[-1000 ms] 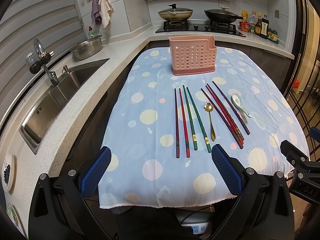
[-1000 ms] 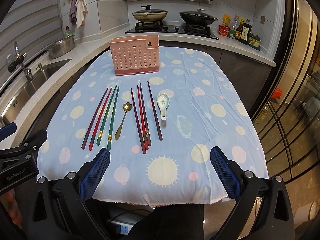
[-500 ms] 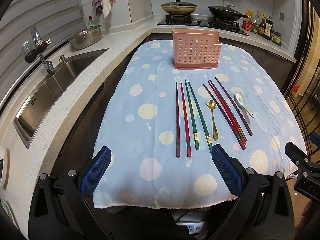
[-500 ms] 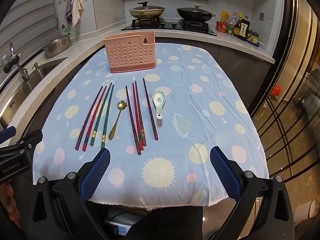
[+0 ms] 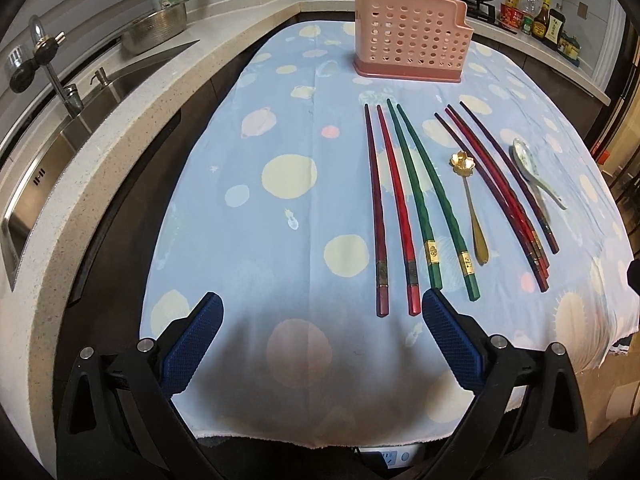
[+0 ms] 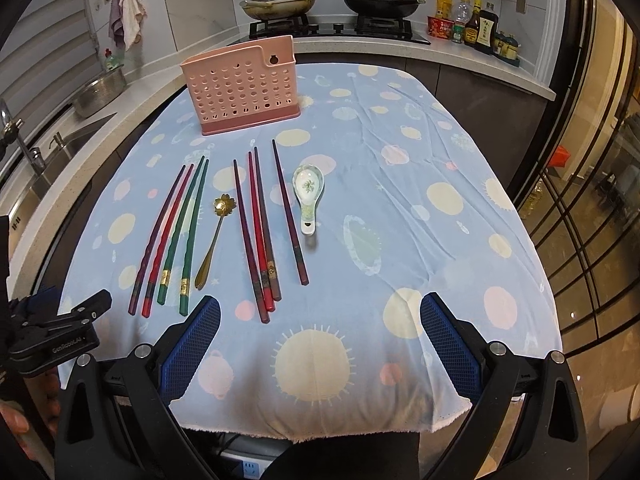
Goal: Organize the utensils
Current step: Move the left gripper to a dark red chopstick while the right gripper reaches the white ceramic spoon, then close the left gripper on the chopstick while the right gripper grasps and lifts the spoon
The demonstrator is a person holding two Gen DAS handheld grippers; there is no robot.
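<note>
A pink perforated utensil holder point(image 5: 412, 46) point(image 6: 242, 88) stands at the far side of the blue dotted tablecloth point(image 5: 280, 208) point(image 6: 420, 216). In front of it lie two red chopsticks point(image 5: 394, 208) point(image 6: 162, 236), two green chopsticks point(image 5: 432, 200) point(image 6: 188, 232), a gold flower spoon point(image 5: 472, 208) point(image 6: 214, 236), several dark red chopsticks point(image 5: 504, 196) point(image 6: 260, 232) and a white ceramic spoon point(image 5: 534, 174) point(image 6: 307, 196). My left gripper point(image 5: 322, 340) is open and empty, low over the near edge, just short of the red chopsticks' ends. My right gripper point(image 6: 320, 340) is open and empty, near the dark chopsticks' ends.
A steel sink point(image 5: 60, 152) with a tap and a metal bowl point(image 5: 156, 30) lies left along the stone counter. Pans point(image 6: 280, 2) sit on the stove behind; sauce bottles point(image 6: 476, 26) stand at the back right. The left gripper's body point(image 6: 56, 336) shows at the right view's left edge.
Both grippers have moved forward and lower toward the table, so the utensils look nearer. Both stay open. Nothing on the cloth has moved.
</note>
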